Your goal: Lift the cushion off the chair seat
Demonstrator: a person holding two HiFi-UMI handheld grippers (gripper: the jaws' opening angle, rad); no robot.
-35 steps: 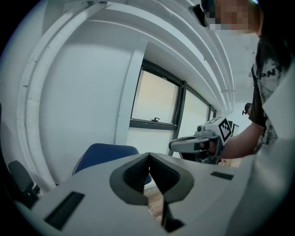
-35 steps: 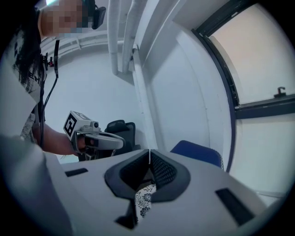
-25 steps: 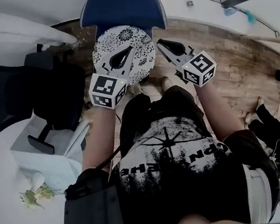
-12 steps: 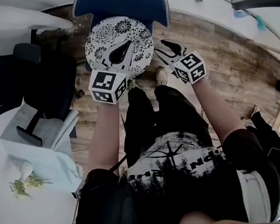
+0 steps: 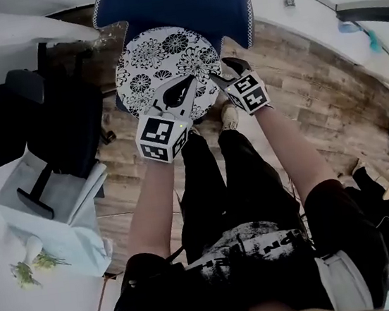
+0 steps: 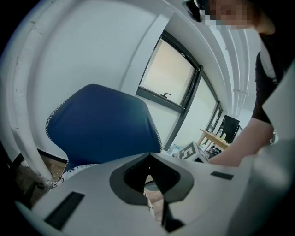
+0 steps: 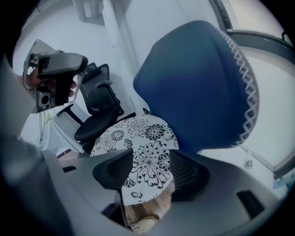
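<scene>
A round white cushion [image 5: 161, 66] with black flowers lies on the seat of a blue chair [image 5: 182, 3]. My left gripper [image 5: 186, 82] hovers over the cushion's near edge with its jaws together and nothing between them. My right gripper [image 5: 225, 71] is at the cushion's right edge, and its jaws are opening. In the right gripper view the cushion [image 7: 143, 147] shows between the spread fingers [image 7: 113, 173], untouched by the pads, in front of the blue chair back [image 7: 198, 83]. The left gripper view shows the chair back [image 6: 101, 124] above its own jaws.
A black office chair [image 5: 47, 114] stands left of the blue chair. A white desk [image 5: 30, 308] with a grey-white bag [image 5: 63, 211] and a small plant [image 5: 28, 269] fills the lower left. The person's feet [image 5: 228, 115] stand on the wooden floor [image 5: 308, 101] just before the seat.
Both grippers have come down toward the cushion. The right gripper's jaws, together a second ago, now stand apart. The left gripper's jaws look the same.
</scene>
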